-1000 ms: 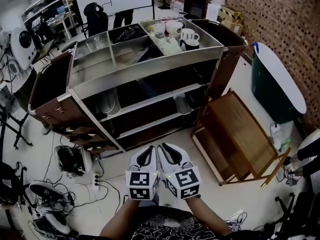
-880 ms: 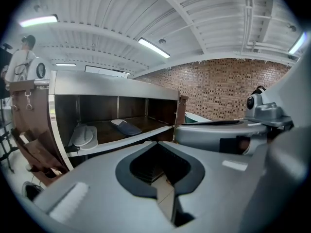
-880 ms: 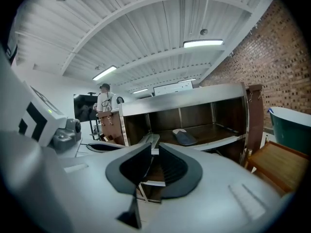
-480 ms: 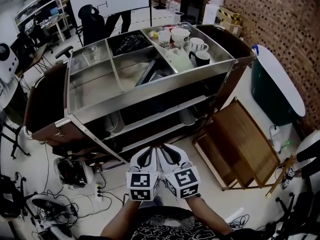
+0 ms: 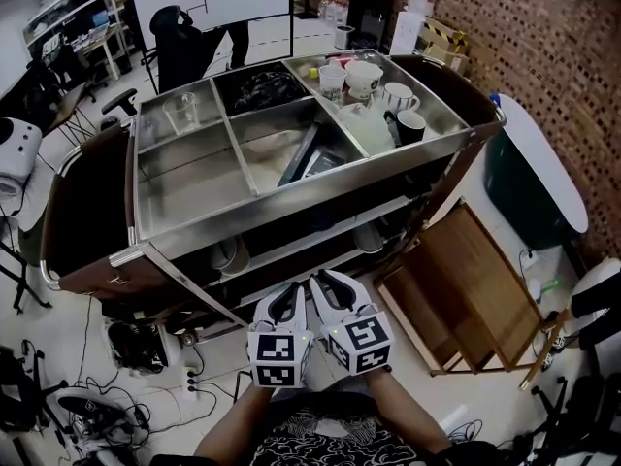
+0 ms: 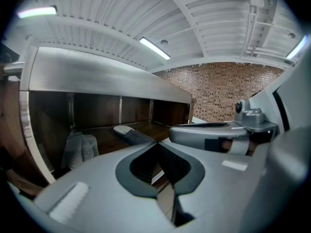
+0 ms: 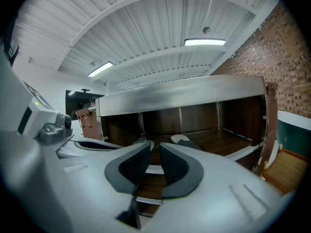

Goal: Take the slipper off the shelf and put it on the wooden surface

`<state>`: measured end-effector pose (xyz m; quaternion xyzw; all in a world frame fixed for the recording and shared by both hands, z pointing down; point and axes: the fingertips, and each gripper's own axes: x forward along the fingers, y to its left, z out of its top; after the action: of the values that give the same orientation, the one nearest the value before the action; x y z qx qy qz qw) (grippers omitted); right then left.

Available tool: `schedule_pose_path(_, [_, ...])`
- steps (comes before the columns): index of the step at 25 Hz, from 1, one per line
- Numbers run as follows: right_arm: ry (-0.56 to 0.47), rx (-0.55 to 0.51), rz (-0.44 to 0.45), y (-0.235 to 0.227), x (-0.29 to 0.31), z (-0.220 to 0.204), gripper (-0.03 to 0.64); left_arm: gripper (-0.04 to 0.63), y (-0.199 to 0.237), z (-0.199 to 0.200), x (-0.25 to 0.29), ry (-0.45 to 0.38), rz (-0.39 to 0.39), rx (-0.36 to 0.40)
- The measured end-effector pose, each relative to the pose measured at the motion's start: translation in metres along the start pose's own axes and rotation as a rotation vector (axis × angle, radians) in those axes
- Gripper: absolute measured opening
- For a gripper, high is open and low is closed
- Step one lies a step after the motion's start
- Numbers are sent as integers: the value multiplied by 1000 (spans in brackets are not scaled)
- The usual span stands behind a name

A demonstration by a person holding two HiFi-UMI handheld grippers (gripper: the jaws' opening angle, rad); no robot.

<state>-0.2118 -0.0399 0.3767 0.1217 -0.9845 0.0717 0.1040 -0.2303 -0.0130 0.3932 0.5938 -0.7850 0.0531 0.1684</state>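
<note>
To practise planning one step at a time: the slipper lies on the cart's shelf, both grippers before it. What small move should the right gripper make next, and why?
Probably ease the right gripper forward into the shelf, towards the slipper. Its jaws are opening with nothing between them, and the slipper lies further in, slightly to their right, untouched.

My rig, itemised: left gripper (image 5: 291, 291) and right gripper (image 5: 328, 282), its empty jaws opening; pale grey shells, dark ribbed pads (image 7: 130, 166). Behind each claw, a cube (image 5: 278, 359) with black-and-white square markers. My top (image 5: 320, 440): black, white-patterned, seemingly short-sleeved.
</note>
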Motion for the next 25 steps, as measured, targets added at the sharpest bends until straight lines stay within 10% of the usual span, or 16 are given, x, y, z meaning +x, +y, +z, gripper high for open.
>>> schedule_pose_path(25, [93, -122, 191, -97, 121, -22, 126, 5, 10, 14, 91, -24, 196, -69])
